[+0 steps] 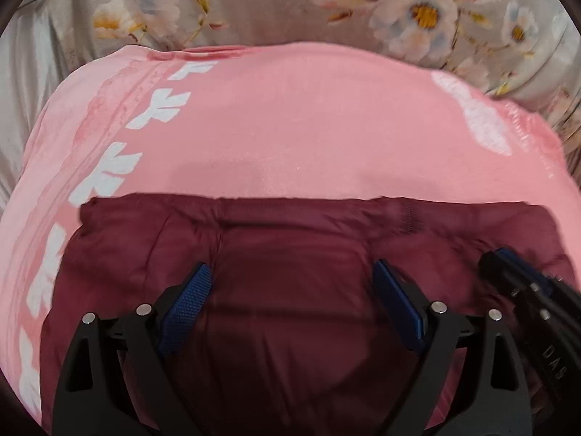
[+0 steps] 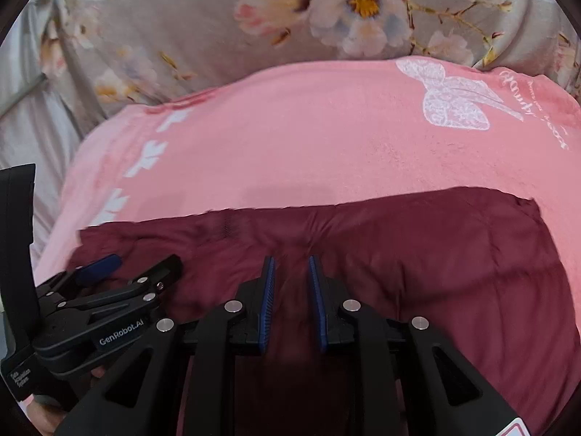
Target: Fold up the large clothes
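Note:
A dark maroon padded garment (image 1: 290, 254) lies flat on a pink blanket (image 1: 290, 127), its straight far edge across the middle of both views; it also shows in the right wrist view (image 2: 417, 254). My left gripper (image 1: 292, 276) is wide open just above the garment, holding nothing. My right gripper (image 2: 290, 265) hovers over the garment with its blue pads a narrow gap apart, a fabric ridge between them; I cannot tell if it grips. The right gripper shows at the left wrist view's right edge (image 1: 508, 265); the left gripper shows in the right wrist view (image 2: 127, 272).
The pink blanket (image 2: 308, 138) has white leaf prints on its left and a white lace bow print (image 2: 454, 98) at the far right. Beyond it is grey floral bedding (image 1: 254, 3), also seen in the right wrist view (image 2: 181, 25).

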